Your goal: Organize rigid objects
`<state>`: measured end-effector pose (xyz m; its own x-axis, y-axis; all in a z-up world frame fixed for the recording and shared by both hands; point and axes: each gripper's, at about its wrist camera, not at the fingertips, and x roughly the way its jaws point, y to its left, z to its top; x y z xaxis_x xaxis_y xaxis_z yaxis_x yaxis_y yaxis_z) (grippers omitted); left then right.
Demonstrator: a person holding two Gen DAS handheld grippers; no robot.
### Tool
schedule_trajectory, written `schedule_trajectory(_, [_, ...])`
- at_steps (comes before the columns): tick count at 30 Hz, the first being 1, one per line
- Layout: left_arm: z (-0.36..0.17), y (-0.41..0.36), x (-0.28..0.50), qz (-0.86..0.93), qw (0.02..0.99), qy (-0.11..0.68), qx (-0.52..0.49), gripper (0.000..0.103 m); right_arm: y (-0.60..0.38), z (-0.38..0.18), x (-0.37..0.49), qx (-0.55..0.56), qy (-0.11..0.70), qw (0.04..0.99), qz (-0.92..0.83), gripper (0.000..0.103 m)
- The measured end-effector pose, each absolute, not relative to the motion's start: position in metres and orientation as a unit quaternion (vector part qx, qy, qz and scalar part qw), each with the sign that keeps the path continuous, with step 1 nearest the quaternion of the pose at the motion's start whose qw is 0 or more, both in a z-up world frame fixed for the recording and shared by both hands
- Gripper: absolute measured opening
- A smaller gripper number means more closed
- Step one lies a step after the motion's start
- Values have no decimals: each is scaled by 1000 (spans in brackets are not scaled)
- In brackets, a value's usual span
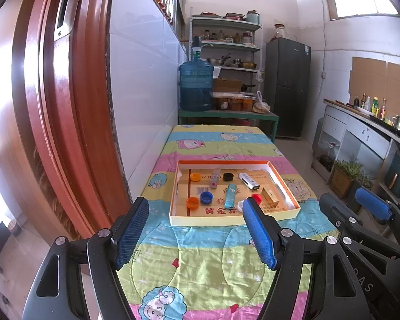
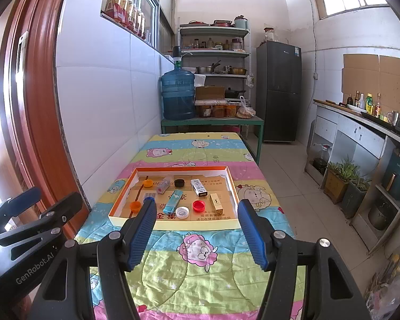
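A shallow orange-rimmed cardboard tray (image 1: 233, 220) (image 2: 173, 224) sits mid-table. In it lie two orange caps (image 1: 192, 203), a blue cap (image 1: 206, 197), a black cap (image 1: 228, 176), a red cap (image 2: 199, 206), a white cap (image 2: 182, 212), a light blue lighter (image 1: 229, 199) (image 2: 172, 201), a clear lighter (image 1: 214, 178), a white-and-black stick (image 1: 249, 181) and a small gold box (image 1: 270, 196) (image 2: 216, 201). My left gripper (image 1: 196, 233) is open and empty, short of the tray's near edge. My right gripper (image 2: 197, 233) is open and empty beside it.
The table (image 1: 200, 266) has a striped cartoon cloth. A tiled wall and a red door frame (image 1: 66, 133) run along its left. A green bench with a blue water jug (image 1: 196, 85) stands beyond the far end. Counter and potted plants (image 2: 344, 178) are at right.
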<state>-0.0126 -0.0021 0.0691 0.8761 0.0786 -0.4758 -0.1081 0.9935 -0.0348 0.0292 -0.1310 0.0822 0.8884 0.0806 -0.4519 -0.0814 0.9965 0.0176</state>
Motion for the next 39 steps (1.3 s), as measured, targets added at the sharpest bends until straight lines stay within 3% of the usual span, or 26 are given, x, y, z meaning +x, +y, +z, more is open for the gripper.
schedule_trajectory(39, [68,-4,-13,48,968,246,-30,75,-128,78,30,-1,235,971,43,63])
